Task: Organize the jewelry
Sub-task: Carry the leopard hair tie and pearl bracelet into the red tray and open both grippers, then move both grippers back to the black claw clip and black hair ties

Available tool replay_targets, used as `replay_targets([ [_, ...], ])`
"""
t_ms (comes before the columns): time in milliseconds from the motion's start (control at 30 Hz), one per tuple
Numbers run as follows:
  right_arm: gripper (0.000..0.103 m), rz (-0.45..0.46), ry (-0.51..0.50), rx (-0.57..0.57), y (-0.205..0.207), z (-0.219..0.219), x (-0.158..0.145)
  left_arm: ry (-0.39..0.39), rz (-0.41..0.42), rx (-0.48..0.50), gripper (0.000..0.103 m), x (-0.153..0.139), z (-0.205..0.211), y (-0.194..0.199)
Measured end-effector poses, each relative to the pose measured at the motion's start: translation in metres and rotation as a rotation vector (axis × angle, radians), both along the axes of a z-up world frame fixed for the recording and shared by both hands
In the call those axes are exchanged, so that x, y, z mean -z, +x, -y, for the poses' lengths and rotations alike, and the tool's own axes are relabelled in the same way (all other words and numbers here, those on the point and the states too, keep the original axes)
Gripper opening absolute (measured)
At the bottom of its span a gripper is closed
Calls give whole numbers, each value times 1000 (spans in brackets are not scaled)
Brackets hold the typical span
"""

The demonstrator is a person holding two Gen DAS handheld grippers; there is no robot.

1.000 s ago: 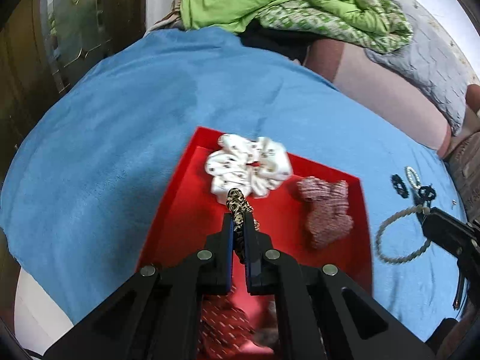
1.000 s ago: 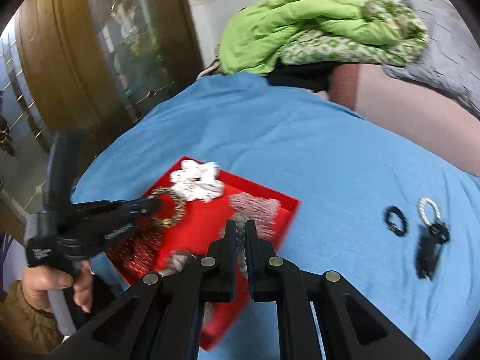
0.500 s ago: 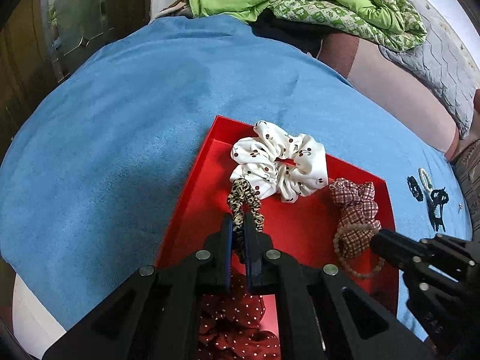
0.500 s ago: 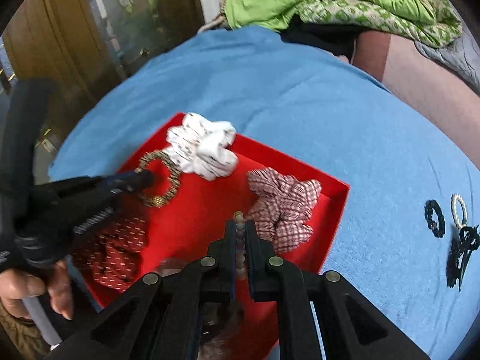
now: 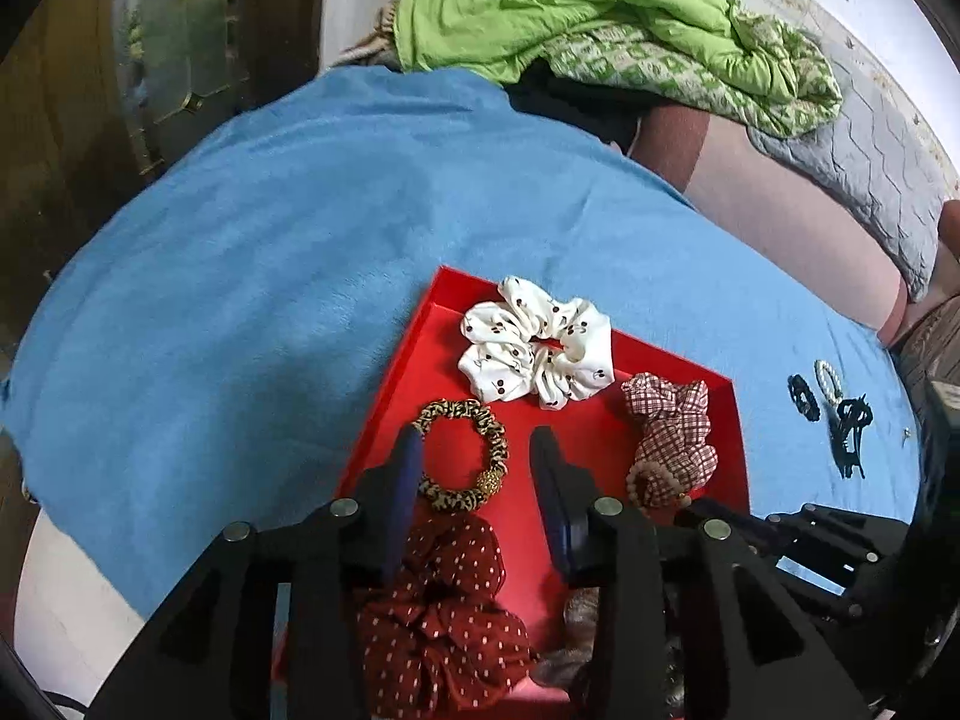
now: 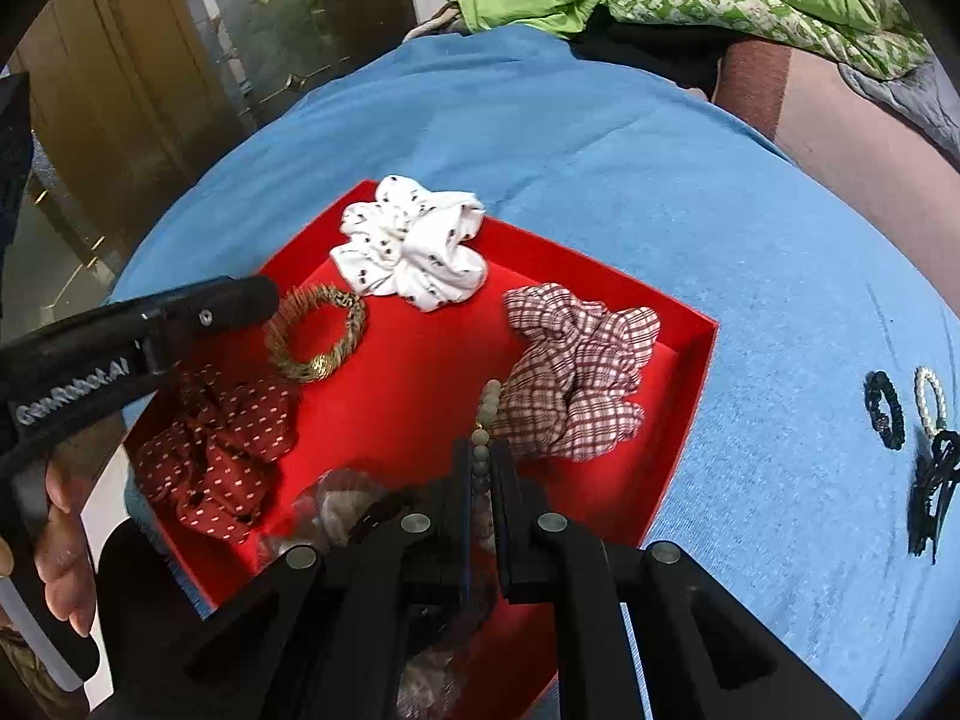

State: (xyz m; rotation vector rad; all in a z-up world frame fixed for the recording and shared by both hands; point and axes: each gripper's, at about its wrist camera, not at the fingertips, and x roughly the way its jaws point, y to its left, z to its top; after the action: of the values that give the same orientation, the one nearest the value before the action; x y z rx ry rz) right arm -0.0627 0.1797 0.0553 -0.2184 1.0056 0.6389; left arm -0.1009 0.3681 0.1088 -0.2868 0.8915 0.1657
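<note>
Grippers first: your left gripper [image 5: 474, 462] has just been opening, its jaws now parted with the leopard-print hair tie [image 5: 465, 456] lying flat between them on the red tray [image 5: 390, 396], the pads clear of it. Your right gripper [image 6: 480, 468] has its jaws closed on a beaded bracelet [image 6: 487, 414], which hangs above the tray's floor just beside the checked scrunchie [image 6: 576, 366] near the tray's right edge. A white spotted scrunchie [image 5: 534, 348] sits at the far corner of the tray; a dark red dotted scrunchie [image 5: 438, 606] sits at the near left. On the blue cloth [image 6: 600, 168], well apart from the tray's right edge, lie a black ring [image 6: 885, 411], a pearl ring [image 6: 930, 402] and a black claw clip [image 6: 930, 492].
</note>
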Motion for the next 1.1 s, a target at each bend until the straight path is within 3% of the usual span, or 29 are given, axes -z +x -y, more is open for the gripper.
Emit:
replay_targets([
  [100, 14, 3, 17, 8, -4, 5, -4, 11, 4, -16, 40, -7, 3, -8],
  [167, 37, 7, 33, 19, -7, 10, -8, 27, 8, -25, 43, -12, 6, -15],
  [233, 47, 14, 57, 31, -10, 18, -14, 42, 13, -30, 44, -17, 11, -21],
  [367, 48, 28, 86, 50, -19, 36, -24, 74, 26, -28, 45, -27, 26, -29],
  [600, 58, 48, 164, 107, -35, 77, -40, 132, 59, 16, 51, -46, 62, -39],
  [1100, 65, 102, 102, 279, -53, 206, -25, 163, 24, 185, 52, -42, 155, -36],
])
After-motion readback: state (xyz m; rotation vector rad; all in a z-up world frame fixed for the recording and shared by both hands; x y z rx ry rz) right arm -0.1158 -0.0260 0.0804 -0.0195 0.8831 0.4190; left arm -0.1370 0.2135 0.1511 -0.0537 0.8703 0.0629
